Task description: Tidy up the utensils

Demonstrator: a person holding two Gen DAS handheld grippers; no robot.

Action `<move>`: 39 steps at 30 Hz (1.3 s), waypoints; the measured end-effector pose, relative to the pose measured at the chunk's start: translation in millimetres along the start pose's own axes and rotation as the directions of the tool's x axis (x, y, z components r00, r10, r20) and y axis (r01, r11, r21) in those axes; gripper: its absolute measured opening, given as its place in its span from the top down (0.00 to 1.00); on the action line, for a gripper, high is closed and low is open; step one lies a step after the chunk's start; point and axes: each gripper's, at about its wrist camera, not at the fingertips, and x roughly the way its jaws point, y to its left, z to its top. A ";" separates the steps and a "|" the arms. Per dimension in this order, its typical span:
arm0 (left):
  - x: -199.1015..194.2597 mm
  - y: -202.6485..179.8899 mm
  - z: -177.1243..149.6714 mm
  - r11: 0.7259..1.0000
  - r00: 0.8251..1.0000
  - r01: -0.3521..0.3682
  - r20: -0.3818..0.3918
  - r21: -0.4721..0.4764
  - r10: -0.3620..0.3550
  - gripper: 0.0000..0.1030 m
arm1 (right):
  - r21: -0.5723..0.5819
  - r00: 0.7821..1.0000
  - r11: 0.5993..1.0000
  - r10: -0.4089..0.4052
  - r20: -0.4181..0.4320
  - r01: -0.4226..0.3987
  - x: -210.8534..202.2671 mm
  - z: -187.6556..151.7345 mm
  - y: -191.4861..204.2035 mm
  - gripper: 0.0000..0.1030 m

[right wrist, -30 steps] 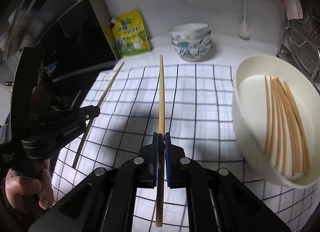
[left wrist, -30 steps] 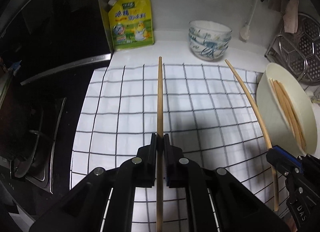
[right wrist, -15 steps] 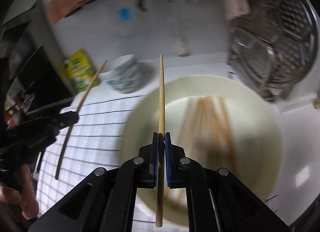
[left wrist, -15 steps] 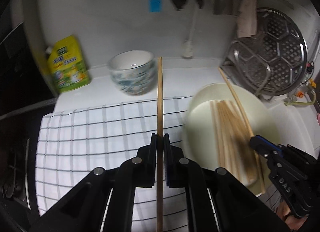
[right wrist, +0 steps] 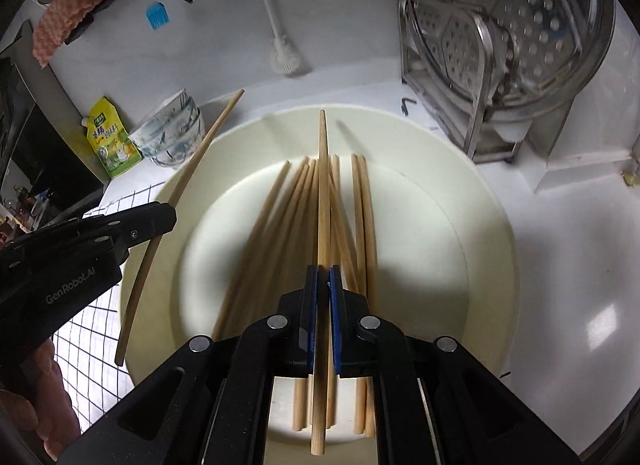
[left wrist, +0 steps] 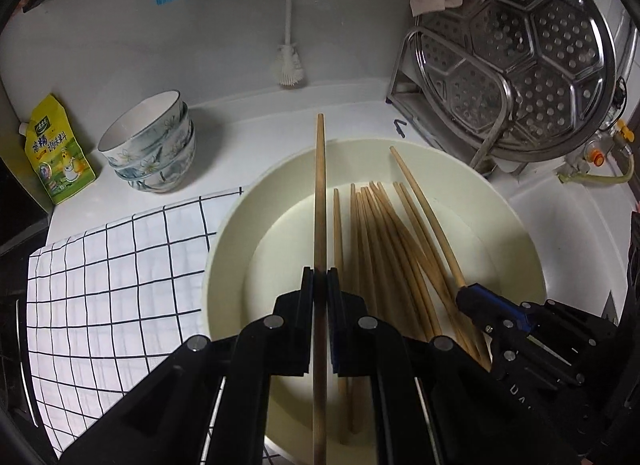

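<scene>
A large cream bowl [left wrist: 516,225] [right wrist: 472,193] holds several wooden chopsticks [left wrist: 384,241] [right wrist: 360,205] lying on its bottom. My left gripper [left wrist: 320,271] is shut on one chopstick [left wrist: 320,185] and holds it above the bowl's left half; it also shows in the right wrist view [right wrist: 160,213] with its chopstick [right wrist: 192,173] over the bowl's left rim. My right gripper [right wrist: 323,269] is shut on another chopstick [right wrist: 323,169] above the bowl's middle; it shows in the left wrist view [left wrist: 468,293] with its chopstick [left wrist: 424,213].
A checked cloth [left wrist: 112,265] lies left of the bowl. Stacked patterned bowls [left wrist: 152,149] and a yellow pouch [left wrist: 52,153] stand at the back left. A steel rack with a perforated steamer plate [left wrist: 532,45] stands at the back right. A brush [left wrist: 288,65] hangs on the wall.
Both grippers have swung right from over the checked cloth to above the cream bowl, each still gripping its chopstick. The bowl now fills the middle of both views.
</scene>
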 end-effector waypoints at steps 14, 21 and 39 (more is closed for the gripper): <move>-19.2 6.1 -3.9 0.999 0.998 -0.047 0.028 -0.028 0.048 0.43 | 0.019 0.999 1.000 0.007 0.039 -0.008 -17.0 -0.2 -7.8 0.81; -35.1 13.8 -10.2 0.996 0.996 -0.077 0.040 -0.045 0.079 0.33 | 0.005 0.998 1.000 0.005 0.055 -0.005 -35.0 -2.1 0.6 0.67; -73.8 23.3 -18.2 0.992 0.990 -0.101 0.087 -0.081 0.108 0.09 | -0.010 0.996 0.999 -0.031 0.083 0.032 -68.4 -8.6 14.7 0.40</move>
